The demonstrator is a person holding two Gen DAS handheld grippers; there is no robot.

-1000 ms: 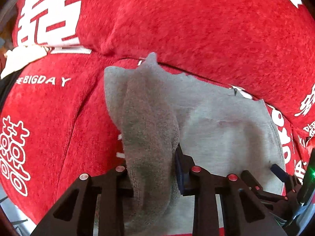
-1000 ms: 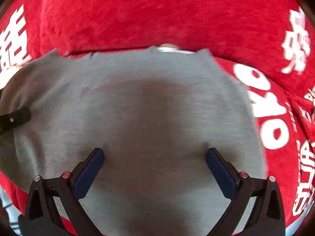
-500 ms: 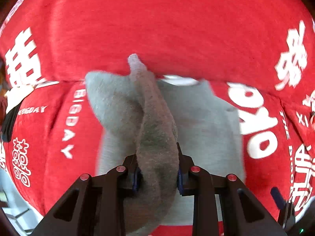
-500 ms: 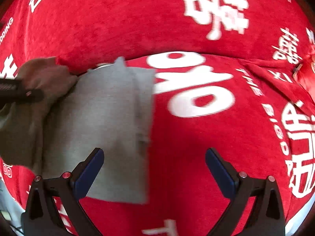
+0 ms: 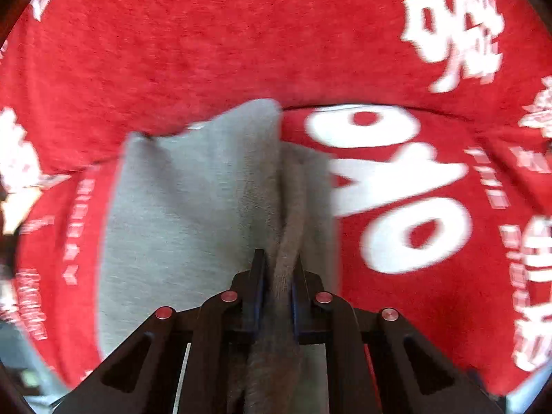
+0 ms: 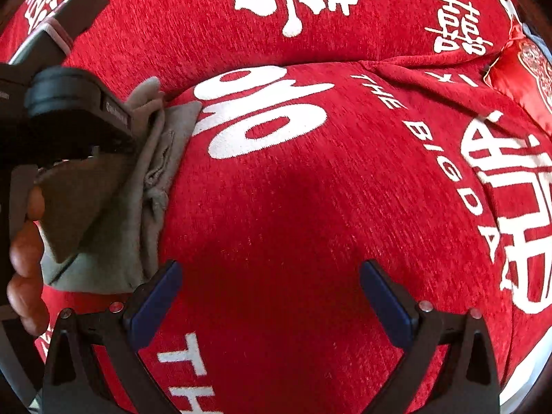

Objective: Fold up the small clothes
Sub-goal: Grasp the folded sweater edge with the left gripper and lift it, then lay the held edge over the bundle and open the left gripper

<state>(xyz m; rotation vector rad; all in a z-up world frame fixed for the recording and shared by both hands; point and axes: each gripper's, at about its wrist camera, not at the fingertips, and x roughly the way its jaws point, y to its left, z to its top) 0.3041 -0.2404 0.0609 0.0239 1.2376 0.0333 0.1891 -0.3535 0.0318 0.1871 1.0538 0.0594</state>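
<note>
A: What had changed on the left side?

B: The left hand-held gripper (image 5: 276,276) had carried a pinched edge of the grey garment (image 5: 193,207) across to the right, over the part that lay flat. A second before, that flat part spread out to the right of its fingers; now it lay mostly to their left. The jaws had just been closing further, and they were clamped on a thin ridge of the fabric.

A: So what did that mean for the fold?

B: I judged one fold to be nearly laid over, with the edge not yet let go.

A: And to the right?

B: The right hand-held gripper (image 6: 272,293) stood wide open with nothing between its fingers. It had been above the garment; now only red cloth lay beneath it, and the garment sat bunched off to its left.

A: What was the surface?

B: A red cover (image 6: 310,207) with white lettering, over what looked like soft cushions, no counter. Little of the room showed.
</note>
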